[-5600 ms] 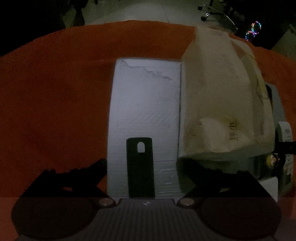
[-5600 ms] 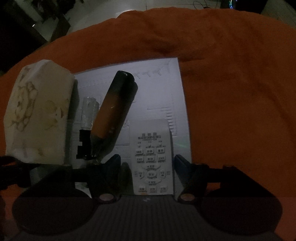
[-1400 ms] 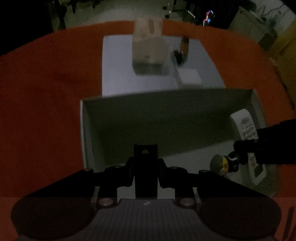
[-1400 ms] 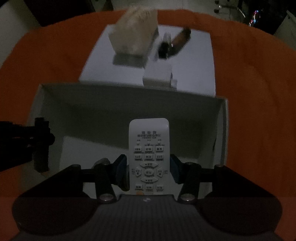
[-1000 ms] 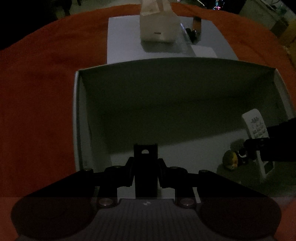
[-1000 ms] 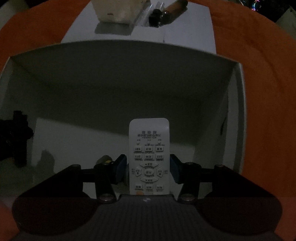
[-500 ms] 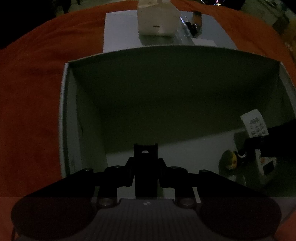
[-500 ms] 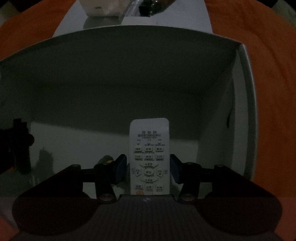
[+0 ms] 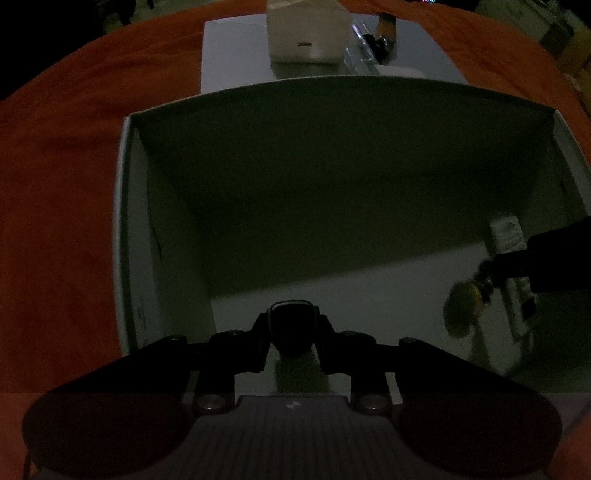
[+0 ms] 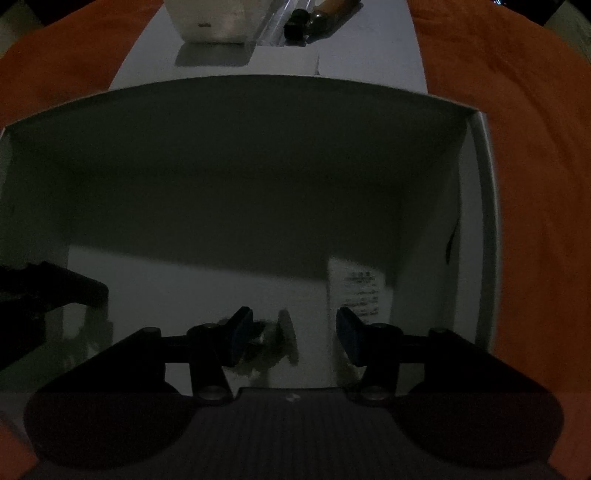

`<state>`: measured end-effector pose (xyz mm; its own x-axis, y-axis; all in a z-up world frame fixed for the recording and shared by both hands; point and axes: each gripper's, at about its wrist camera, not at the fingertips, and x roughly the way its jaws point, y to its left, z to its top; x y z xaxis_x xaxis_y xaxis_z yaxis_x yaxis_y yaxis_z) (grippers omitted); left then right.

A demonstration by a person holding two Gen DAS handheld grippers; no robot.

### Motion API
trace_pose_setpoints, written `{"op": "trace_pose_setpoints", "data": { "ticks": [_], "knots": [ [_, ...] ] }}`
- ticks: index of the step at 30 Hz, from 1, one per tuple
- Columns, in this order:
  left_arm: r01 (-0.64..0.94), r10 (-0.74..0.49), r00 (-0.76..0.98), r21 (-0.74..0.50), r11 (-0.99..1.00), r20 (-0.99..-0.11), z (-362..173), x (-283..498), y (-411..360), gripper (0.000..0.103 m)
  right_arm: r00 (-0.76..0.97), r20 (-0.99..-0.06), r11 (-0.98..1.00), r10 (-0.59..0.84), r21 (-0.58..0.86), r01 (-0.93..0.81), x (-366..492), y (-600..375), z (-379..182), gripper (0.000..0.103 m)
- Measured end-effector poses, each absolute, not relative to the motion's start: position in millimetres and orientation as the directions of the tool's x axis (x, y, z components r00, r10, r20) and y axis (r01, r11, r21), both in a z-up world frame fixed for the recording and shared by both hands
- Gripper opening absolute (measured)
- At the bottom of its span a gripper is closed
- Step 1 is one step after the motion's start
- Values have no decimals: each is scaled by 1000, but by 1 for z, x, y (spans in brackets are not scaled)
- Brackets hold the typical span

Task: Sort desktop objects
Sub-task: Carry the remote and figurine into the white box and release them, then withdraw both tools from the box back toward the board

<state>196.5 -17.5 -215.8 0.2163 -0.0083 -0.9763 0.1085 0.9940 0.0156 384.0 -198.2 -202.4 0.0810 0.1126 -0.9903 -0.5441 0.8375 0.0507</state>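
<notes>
Orange cloth over the whole tabletop, dim light, dark room beyond. Down inside the deep white box, near its right wall: white remote, button face toward the right wrist camera, blurred, so impossible to say whether lying flat or leaning on the wall. Free of the right gripper, just past the right-hand blue pad and not between the two. Jaws of that gripper standing roughly half apart, pointing down at the box floor, gripping nothing. On the floor under the gap, nearer the left-hand pad: small yellowish figure, dark and hard to make out from above, clearer from the left wrist view, just beside the remote's lower end.

Toward the left side of the same box: left gripper, jaws drawn nearly together with a black slab between them, seen end-on, rounded top edge catching a little light, shadow on the floor beneath. Pads seemingly pressed on both its sides, though too dark to be sure.

Beyond the far wall of the box, on a white board spread over the cloth: cream carton, clear plastic piece just beside its right side, then a brown bottle with a black cap, lying down, cap end nearer the box.
</notes>
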Motion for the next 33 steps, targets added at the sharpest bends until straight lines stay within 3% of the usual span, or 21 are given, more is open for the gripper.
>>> {"op": "trace_pose_setpoints", "data": {
  "ticks": [11, 21, 27, 28, 29, 30, 33],
  "knots": [
    [111, -14, 208, 9, 994, -978, -210, 194, -21, 28, 73, -991, 837, 109, 52, -544, 391, -192, -212, 54],
    [101, -72, 226, -50, 994, -971, -201, 200, -19, 58, 64, -991, 837, 116, 63, -544, 389, -195, -206, 60],
    [72, -56, 259, -39, 997, -964, -195, 203, -15, 59, 67, -989, 833, 135, 76, -548, 390, -201, -187, 69],
    [64, -49, 267, -33, 997, -963, -195, 203, -15, 62, 73, -987, 835, 140, 77, -545, 391, -202, -183, 71],
    [57, -43, 274, -28, 998, -961, -194, 203, -15, 81, 81, -986, 836, 144, 78, -544, 392, -203, -179, 72],
    [49, -36, 282, -23, 999, -959, -193, 203, -14, 89, 88, -985, 836, 150, 79, -542, 393, -205, -175, 72],
    [32, -58, 301, -50, 998, -952, -188, 204, -7, 90, 101, -982, 844, 158, 81, -531, 397, -209, -167, 72]
  ]
}}
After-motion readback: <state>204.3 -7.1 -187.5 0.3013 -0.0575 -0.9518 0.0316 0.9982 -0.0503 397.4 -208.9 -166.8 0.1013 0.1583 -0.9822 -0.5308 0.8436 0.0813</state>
